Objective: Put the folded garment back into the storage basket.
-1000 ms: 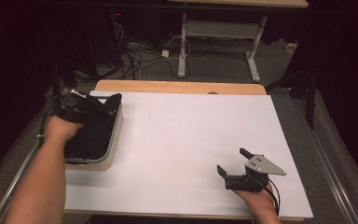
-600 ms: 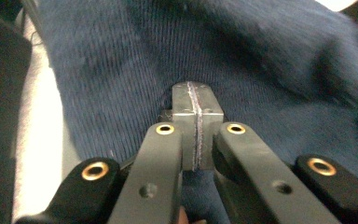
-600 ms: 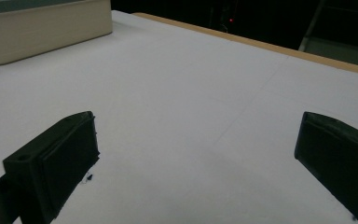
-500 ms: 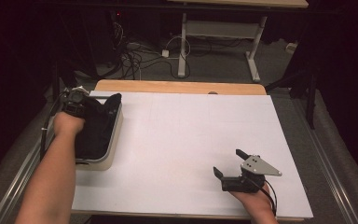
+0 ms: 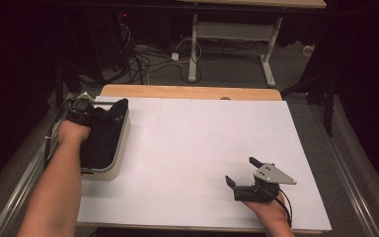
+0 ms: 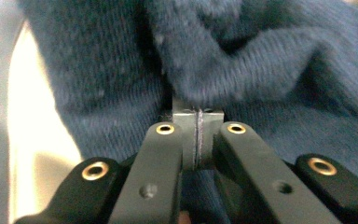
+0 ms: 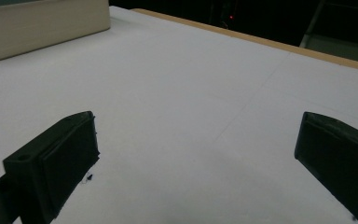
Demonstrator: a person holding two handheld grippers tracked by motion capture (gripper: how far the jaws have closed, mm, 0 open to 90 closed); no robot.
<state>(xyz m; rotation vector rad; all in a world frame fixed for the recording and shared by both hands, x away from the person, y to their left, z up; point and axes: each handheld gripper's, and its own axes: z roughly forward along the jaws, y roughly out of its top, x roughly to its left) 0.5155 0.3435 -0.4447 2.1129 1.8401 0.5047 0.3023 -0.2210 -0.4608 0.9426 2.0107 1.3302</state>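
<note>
Blue knit cloth (image 6: 270,84) inside white bin (image 5: 121,148)

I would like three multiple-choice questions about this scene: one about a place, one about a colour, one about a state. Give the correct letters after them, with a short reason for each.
1. Where does the bin stand on the table?
A. at its left edge
B. in its middle
C. at its right edge

2. What colour is the cloth in the bin?
A. red
B. dark blue
C. yellow

3. How are the jaws of the right tool?
A. shut on the cloth
B. shut on nothing
C. wide open

Answers:
1. A: in the high view the bin sits at the left edge of the white top.
2. B: the left gripper view shows dark blue knit fabric.
3. C: the right gripper view shows both jaws far apart over the bare top, while the left tool is shut, its tips against the cloth.
</note>
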